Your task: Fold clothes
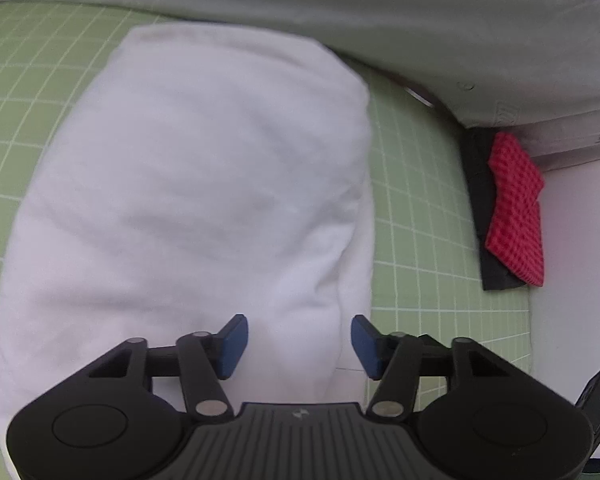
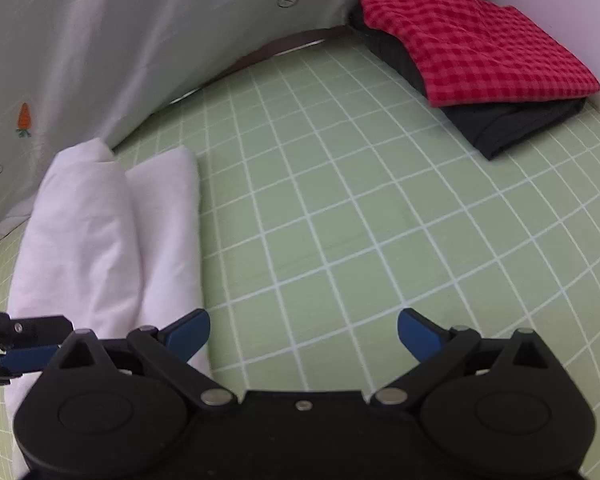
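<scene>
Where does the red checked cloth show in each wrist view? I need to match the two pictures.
Left wrist: red checked cloth at the right edge, mid-height, lying on a dark folded garment.
Right wrist: it sits top right, on that dark garment.
Shared landmark: the folded white garment on the green grid mat.

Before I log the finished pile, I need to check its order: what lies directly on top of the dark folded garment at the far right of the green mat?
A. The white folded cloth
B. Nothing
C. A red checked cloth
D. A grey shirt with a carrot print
C: the red checked cloth lies on the dark folded garment, while the white folded cloth lies apart on the green mat.
</scene>
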`<state>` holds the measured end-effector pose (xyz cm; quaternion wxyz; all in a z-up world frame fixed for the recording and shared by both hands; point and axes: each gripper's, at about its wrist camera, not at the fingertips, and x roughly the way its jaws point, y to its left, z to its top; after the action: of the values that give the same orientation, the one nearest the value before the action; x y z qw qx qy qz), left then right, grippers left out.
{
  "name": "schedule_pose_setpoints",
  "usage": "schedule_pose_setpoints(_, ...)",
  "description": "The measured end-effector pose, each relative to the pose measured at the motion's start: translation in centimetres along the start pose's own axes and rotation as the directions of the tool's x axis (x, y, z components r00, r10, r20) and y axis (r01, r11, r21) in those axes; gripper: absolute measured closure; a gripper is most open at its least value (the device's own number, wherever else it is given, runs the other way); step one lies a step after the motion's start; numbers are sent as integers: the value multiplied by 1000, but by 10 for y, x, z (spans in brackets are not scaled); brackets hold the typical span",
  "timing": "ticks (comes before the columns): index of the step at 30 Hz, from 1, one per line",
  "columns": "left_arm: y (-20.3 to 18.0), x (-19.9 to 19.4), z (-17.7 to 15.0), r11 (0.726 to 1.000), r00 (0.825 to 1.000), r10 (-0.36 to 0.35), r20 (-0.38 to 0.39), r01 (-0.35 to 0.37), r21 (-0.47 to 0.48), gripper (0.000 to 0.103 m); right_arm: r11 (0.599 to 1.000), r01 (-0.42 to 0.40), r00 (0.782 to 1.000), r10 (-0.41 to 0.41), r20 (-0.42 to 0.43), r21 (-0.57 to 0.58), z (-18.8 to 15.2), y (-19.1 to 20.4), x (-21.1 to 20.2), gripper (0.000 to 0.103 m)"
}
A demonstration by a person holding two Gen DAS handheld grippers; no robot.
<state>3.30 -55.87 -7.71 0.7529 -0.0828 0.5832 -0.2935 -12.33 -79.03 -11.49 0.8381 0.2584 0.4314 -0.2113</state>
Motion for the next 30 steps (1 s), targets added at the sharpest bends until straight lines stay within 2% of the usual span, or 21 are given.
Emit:
schedule_pose_setpoints(3, 1, -27, 0, 997, 996, 42, 81, -47, 63, 35, 998, -41, 998, 43, 35, -39, -4, 24, -10, 2)
schedule_pose_setpoints(6, 13, -50, -1, 986, 979, 139, 153, -151, 69, 27, 991, -117, 991, 121, 55, -70, -7, 47, -14, 4)
schedule_pose_setpoints(8, 22, -68, -3, 969, 957, 224, 183, -238, 61, 20, 980, -166, 985, 170, 30, -107, -10, 67, -11, 13)
schedule_pose_setpoints(10, 30, -86, -6, 947, 931, 296, 212, -315, 63, 18, 973, -168, 986, 167, -24, -157, -14, 86, -8, 27)
schedule_pose_setpoints(12, 36, -100, -9, 944, 925, 280, 257, -314, 102, 10, 964, -200, 980, 196, -36, -175, -19, 97, -5, 26)
schedule_pose_setpoints(14, 47, -106, -11, 950, 920, 269, 286, -302, 79, 7, 955, -241, 970, 232, -74, -172, -21, 106, 6, 27)
schedule_pose_setpoints(17, 60, -101, -9, 957, 922, 282, 267, -292, -4, 7, 949, -259, 964, 241, -114, -182, -24, 117, 24, 28)
schedule_pose_setpoints(20, 70, -90, -11, 963, 937, 267, 224, -270, -17, 7, 940, -294, 954, 276, -120, -173, -29, 119, 39, 28)
schedule_pose_setpoints(23, 75, -78, -13, 960, 942, 279, 186, -279, -28, 7, 935, -317, 946, 301, -119, -158, -27, 120, 46, 31)
schedule_pose_setpoints(26, 77, -76, -14, 960, 944, 278, 176, -272, -57, 7, 930, -329, 942, 311, -124, -166, -24, 119, 49, 55)
schedule_pose_setpoints(28, 76, -79, -15, 964, 946, 265, 187, -257, -63, 7, 932, -333, 940, 317, -126, -143, -21, 116, 52, 88)
schedule_pose_setpoints(30, 74, -80, -14, 963, 943, 270, 196, -266, -45, 7, 927, -354, 933, 342, -112, -120, -19, 111, 46, 93)
